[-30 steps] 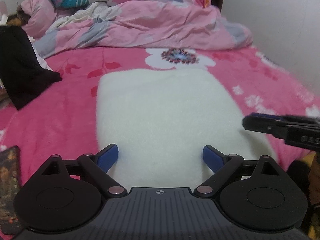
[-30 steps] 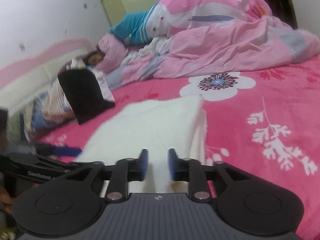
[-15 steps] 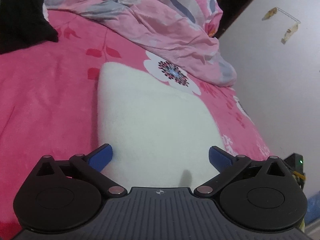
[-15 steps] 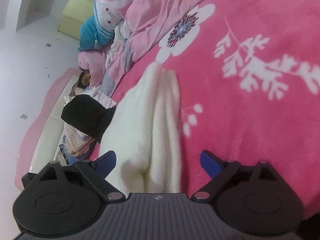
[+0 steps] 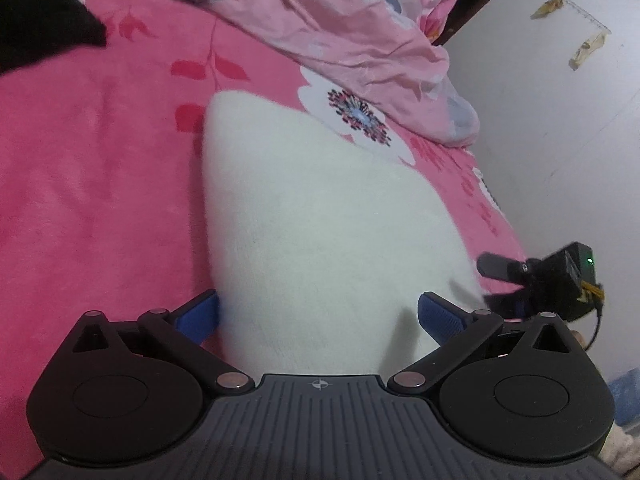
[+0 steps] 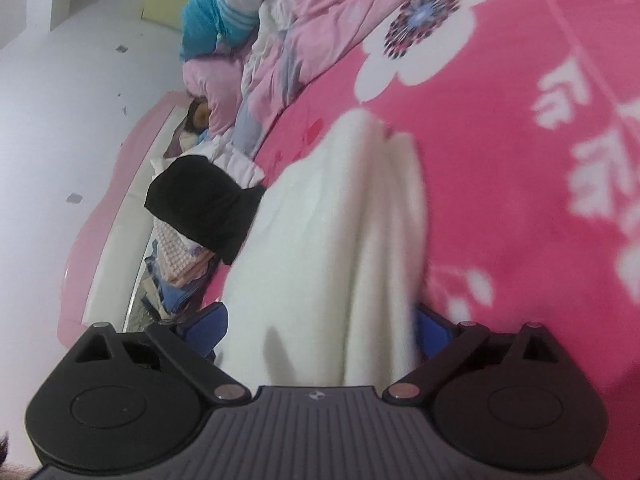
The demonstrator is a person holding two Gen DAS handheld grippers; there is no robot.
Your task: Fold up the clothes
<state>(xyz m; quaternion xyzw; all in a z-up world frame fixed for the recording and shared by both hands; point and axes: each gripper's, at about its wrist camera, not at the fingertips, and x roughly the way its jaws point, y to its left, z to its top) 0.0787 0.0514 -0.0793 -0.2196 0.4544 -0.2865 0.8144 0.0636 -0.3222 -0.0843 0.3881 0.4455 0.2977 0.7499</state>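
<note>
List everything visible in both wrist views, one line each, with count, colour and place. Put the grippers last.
fluffy white folded garment: one, white, lying on the bedspread right in front of both grippers.
pink floral fleece bedspread: one, hot pink with white flowers, covering the bed.
crumpled pale pink duvet: one, pink and grey, heaped at the far end.
black garment: one, black, draped over a clothes pile at the bed's edge.
stack of mixed clothes: one pile, pink and blue, under the black garment.
teal striped cushion: one, teal and white, far end.
white wall: beside the bed.
left gripper: black, blue pads, open, straddling the garment's near edge.
right gripper: black, blue pads, open, garment between the jaws.
</note>
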